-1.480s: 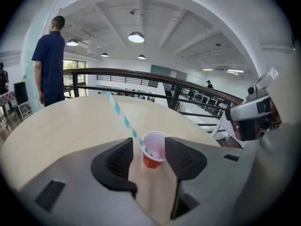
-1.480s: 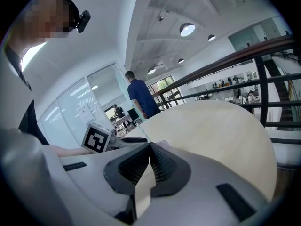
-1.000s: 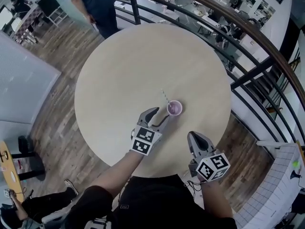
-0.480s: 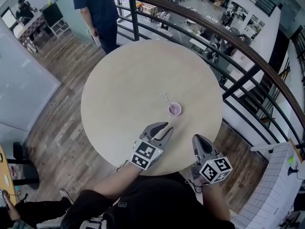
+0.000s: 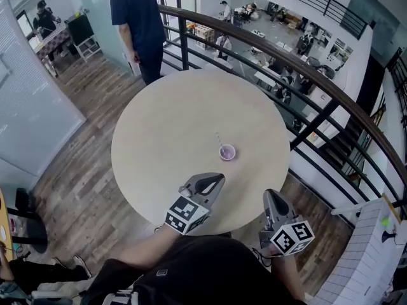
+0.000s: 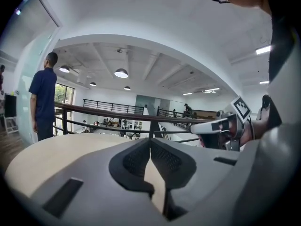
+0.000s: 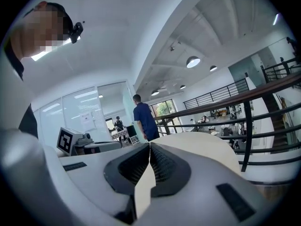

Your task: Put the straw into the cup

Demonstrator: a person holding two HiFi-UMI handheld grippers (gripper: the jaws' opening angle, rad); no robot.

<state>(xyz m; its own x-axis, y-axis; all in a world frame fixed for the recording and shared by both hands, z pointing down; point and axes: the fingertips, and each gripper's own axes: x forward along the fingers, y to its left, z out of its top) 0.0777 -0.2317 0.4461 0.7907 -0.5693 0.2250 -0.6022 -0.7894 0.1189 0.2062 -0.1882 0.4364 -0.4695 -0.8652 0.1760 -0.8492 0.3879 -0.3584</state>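
Observation:
A small purple cup (image 5: 227,152) stands a little right of the middle of the round beige table (image 5: 165,126), with a thin pale straw (image 5: 220,139) upright in it and leaning to the far left. My left gripper (image 5: 218,178) is held above the table's near edge, short of the cup, shut with nothing between its pads (image 6: 150,142). My right gripper (image 5: 268,194) hovers at the near right edge, also shut and empty (image 7: 149,146). The cup shows in neither gripper view. Each gripper view looks almost level across the table.
A person in dark blue (image 5: 138,24) stands at the table's far side. A black curved railing (image 5: 305,62) runs close behind and to the right of the table, with a lower floor beyond it. Wood flooring (image 5: 76,170) lies to the left.
Both grippers have lifted and drawn back from the cup toward the near edge. The left gripper's jaws, wide open beside the cup a second ago, have closed empty. The cup now looks smaller and farther off.

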